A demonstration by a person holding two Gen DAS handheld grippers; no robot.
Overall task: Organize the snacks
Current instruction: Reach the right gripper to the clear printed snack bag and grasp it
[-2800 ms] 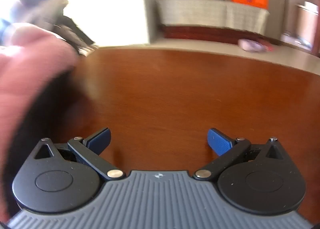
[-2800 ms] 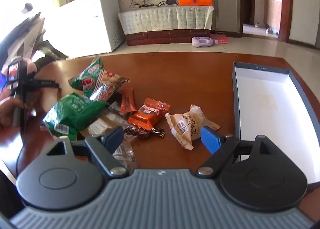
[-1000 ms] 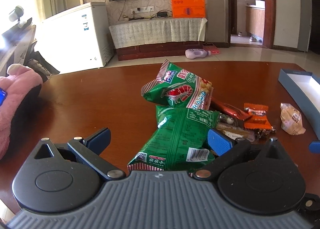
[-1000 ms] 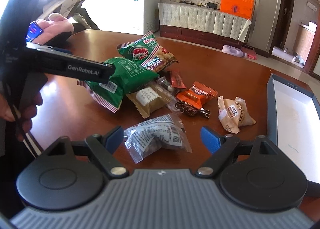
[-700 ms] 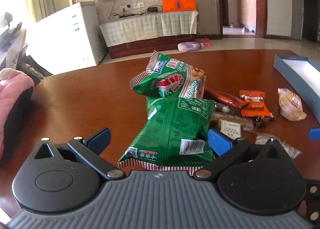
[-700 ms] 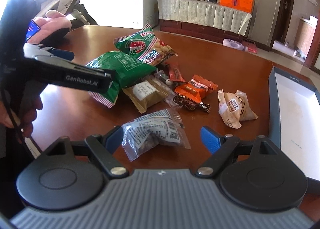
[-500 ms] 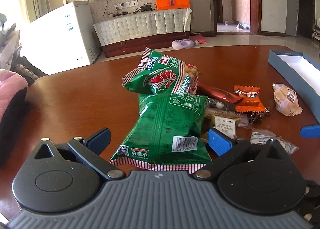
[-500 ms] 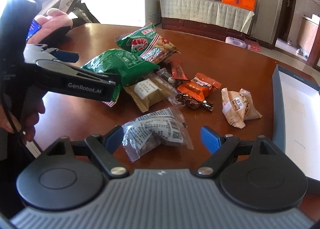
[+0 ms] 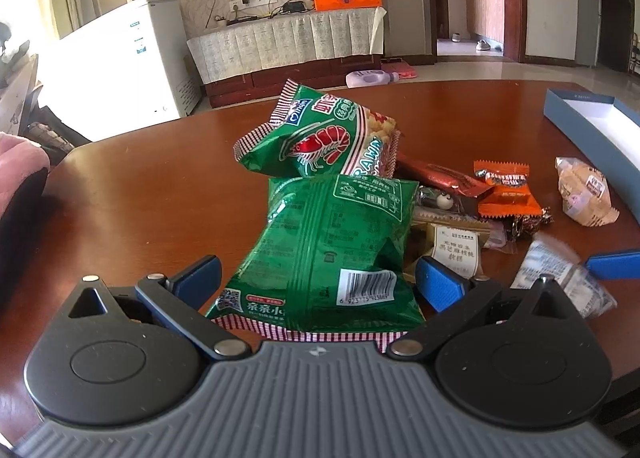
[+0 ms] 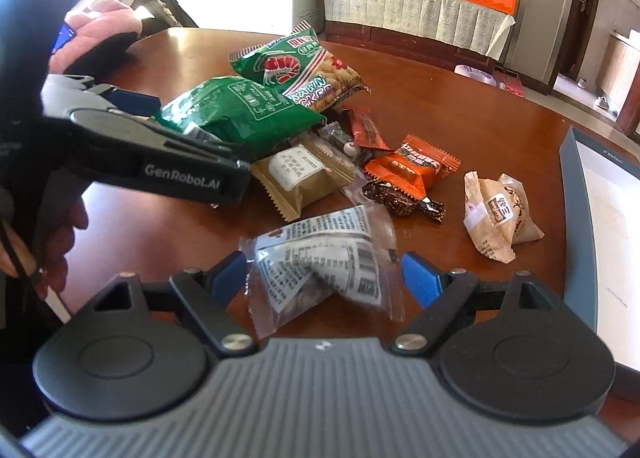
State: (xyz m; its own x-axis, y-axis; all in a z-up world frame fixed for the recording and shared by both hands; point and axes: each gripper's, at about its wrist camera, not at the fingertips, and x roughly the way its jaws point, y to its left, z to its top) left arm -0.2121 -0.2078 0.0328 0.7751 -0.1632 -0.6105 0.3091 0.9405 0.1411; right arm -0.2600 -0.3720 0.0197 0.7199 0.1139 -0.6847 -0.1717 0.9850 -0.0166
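Green snack bag (image 9: 332, 242) between spread left gripper (image 9: 318, 280) fingers (image 9: 439, 284)

Snack packets are seen heaped on the table: green bag (image 9: 332, 242), prawn crackers (image 9: 324, 137), clear packet (image 10: 320, 262).

We lose the near hem of the dark green crinkled snack bag (image 9: 332, 250) behind the left gripper's body. Beside that bag, the tan paper-labelled packet (image 9: 454, 246) and the brown foil bar (image 9: 438, 173) are partly covered. The clear printed plastic pouch (image 10: 320, 258) blurs at its right edge. The open blue-walled white box (image 10: 600, 225) runs off frame.
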